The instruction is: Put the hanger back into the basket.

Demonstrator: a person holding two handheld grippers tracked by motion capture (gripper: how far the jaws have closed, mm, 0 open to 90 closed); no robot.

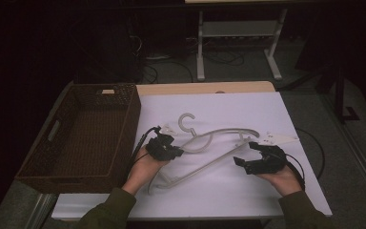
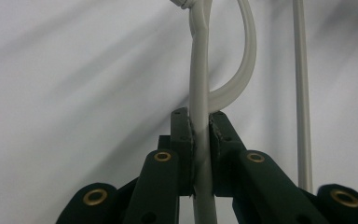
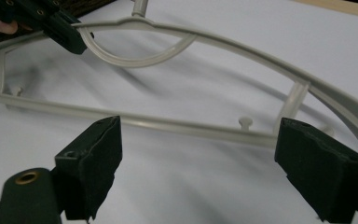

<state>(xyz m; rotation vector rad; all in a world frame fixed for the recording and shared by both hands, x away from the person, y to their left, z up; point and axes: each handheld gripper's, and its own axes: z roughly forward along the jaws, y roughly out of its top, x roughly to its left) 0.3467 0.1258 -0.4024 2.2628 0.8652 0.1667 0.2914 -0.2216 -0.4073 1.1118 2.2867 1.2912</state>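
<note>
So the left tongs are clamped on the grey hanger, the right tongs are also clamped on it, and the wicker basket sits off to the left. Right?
Not quite. The right tongs are open, with the hanger lying apart beyond their pads, as the right gripper view shows. The left tongs are indeed clamped on the hanger, and the wicker basket does sit to the left.

Empty wicker basket [image 1: 83, 138] at left, white tabletop [image 1: 248, 107], floor cables [image 1: 171, 71]
</note>
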